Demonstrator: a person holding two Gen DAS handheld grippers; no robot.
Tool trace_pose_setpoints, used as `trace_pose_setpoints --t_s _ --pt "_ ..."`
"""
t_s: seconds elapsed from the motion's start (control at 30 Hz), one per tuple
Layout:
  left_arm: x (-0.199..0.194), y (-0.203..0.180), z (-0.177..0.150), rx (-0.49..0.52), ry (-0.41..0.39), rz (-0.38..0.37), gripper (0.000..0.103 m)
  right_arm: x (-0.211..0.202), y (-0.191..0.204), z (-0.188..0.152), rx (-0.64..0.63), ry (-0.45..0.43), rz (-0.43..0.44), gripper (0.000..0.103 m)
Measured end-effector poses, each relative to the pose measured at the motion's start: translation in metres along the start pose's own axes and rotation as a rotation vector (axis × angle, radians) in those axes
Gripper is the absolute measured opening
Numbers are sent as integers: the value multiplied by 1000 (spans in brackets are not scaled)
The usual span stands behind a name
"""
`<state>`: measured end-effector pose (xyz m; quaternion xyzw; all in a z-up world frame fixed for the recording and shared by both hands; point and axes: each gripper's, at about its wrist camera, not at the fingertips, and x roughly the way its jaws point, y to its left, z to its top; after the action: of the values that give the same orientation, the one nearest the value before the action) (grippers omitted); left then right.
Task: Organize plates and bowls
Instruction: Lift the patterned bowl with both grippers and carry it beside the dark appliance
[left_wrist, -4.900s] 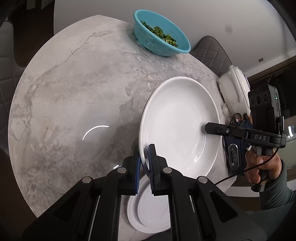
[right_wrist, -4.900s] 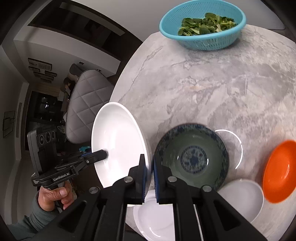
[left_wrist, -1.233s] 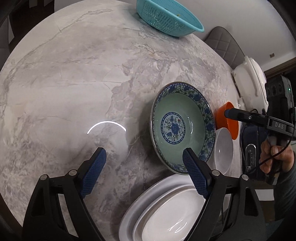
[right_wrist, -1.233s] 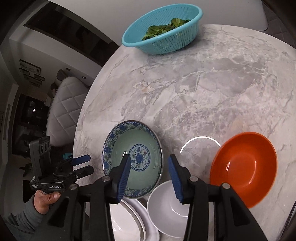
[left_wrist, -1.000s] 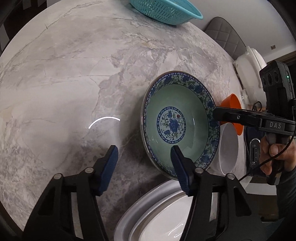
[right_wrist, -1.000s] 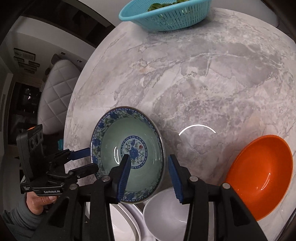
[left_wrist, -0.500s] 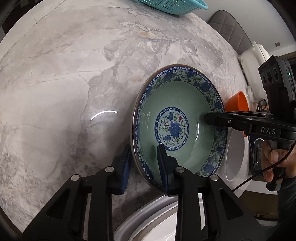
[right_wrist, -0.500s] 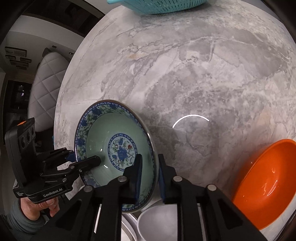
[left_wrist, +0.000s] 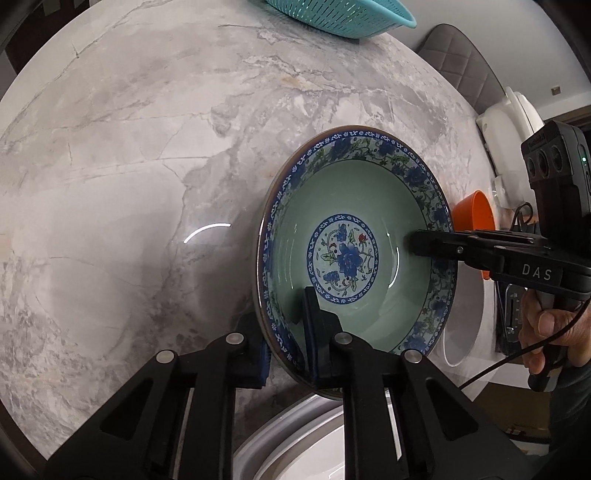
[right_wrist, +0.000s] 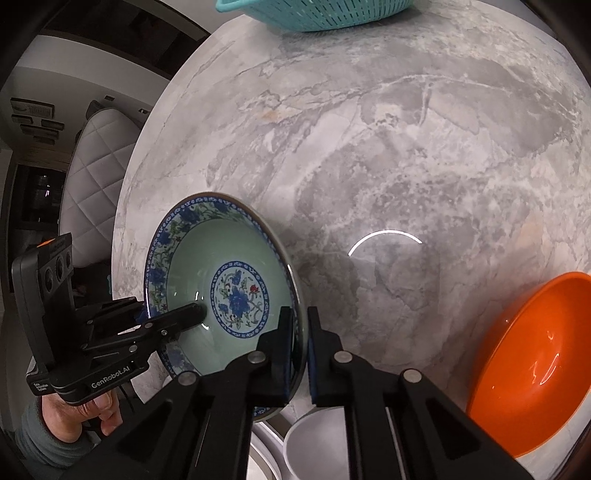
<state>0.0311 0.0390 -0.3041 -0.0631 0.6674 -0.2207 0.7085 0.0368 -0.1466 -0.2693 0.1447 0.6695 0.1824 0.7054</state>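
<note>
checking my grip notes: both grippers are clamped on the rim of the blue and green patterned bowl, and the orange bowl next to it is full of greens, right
Not quite. Both the left gripper and right gripper are shut on the rim of the patterned bowl, but the orange bowl is empty; the right wrist view shows its bare glossy inside.
</note>
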Motion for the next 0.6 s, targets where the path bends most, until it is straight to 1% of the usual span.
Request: trace_pose_setpoints --t_s 0.13,0.33,0.47,0.6 --pt "-19 -13 3 28 -21 -11 13 -16 3 -1 5 -25 11 9" --pt "-54 -45 5 101 -54 -52 13 -57 5 -14 20 -93 10 9" --pt "-78 -74 -5 168 -79 -79 13 -91 5 -34 39 -151 -4 9" --pt "-92 -109 -21 248 -79 -124 13 -126 4 -68 81 -213 -17 9"
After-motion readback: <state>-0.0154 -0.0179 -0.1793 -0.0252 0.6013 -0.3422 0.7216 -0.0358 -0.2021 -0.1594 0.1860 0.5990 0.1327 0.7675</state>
